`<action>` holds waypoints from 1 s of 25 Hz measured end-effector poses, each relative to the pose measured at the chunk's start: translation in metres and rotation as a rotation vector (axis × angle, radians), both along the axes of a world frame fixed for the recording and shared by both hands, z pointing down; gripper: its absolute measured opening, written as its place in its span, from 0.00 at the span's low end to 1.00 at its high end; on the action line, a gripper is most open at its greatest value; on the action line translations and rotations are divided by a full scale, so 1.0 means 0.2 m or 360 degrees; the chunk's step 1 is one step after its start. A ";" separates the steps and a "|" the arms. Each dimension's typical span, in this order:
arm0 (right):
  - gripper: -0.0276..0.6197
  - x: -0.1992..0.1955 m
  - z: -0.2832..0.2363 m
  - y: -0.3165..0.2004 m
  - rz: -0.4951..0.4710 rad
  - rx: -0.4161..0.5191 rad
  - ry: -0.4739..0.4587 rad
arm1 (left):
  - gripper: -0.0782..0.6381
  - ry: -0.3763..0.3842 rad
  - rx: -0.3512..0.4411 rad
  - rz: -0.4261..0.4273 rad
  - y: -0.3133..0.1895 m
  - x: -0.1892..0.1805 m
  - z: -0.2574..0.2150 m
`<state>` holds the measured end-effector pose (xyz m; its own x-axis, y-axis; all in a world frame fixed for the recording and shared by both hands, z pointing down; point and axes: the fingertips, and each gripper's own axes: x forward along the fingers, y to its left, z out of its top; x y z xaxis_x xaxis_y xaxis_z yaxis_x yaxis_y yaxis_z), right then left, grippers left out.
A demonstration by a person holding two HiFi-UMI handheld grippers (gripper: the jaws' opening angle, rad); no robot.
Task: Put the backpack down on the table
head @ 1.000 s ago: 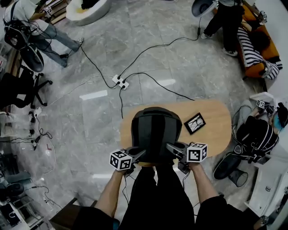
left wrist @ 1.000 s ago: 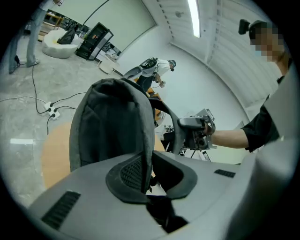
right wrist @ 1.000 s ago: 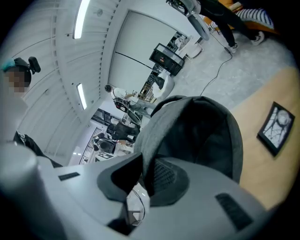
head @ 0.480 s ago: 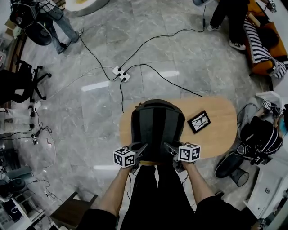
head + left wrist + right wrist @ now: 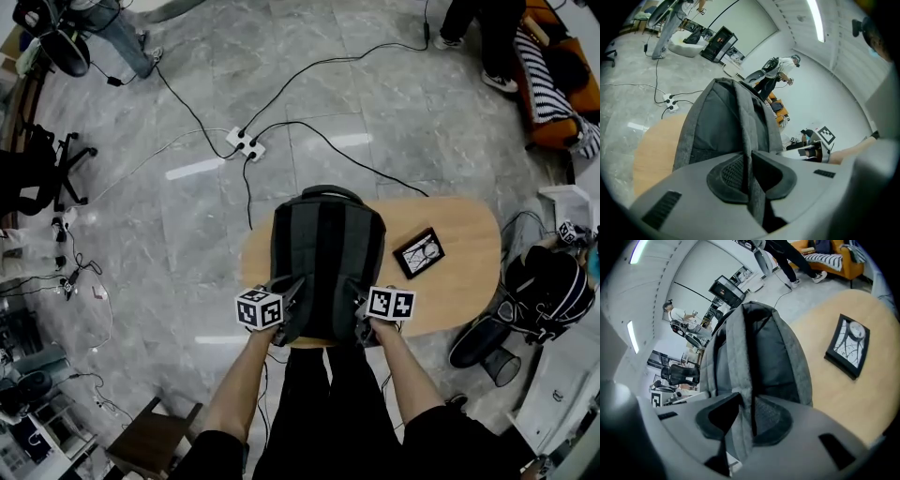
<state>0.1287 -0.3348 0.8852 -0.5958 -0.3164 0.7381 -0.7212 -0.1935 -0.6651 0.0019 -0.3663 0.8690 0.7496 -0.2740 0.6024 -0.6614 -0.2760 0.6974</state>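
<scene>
Backpack point(image 5: 326, 262) rests on the oval wooden surface point(image 5: 464, 272) near its front edge, beside a small framed picture point(image 5: 419, 253). It looks all but set down, with only the release left. The left gripper point(image 5: 749, 173) and right gripper point(image 5: 747, 420) have just been closing, and each pinches a strap point(image 5: 750, 140). Cables and a power strip point(image 5: 243, 142) cross the marble floor point(image 5: 187, 234).
</scene>
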 end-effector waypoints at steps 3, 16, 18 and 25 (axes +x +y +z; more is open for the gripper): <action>0.18 0.01 0.02 -0.04 -0.0006 -0.0001 -0.0003 | 0.16 0.0055 -0.0020 -0.0038 -0.03 0.01 0.02; 0.16 -0.09 0.13 0.23 -0.0206 -0.0157 0.0019 | 0.16 0.0155 -0.0158 -0.0252 0.30 -0.09 0.13; 0.17 -0.10 0.15 0.28 -0.0218 -0.0199 0.0014 | 0.16 0.0131 -0.0226 -0.0236 0.36 -0.10 0.17; 0.28 -0.09 0.10 0.21 -0.0404 -0.0005 0.0420 | 0.18 -0.0091 -0.0068 -0.0074 0.26 -0.11 0.11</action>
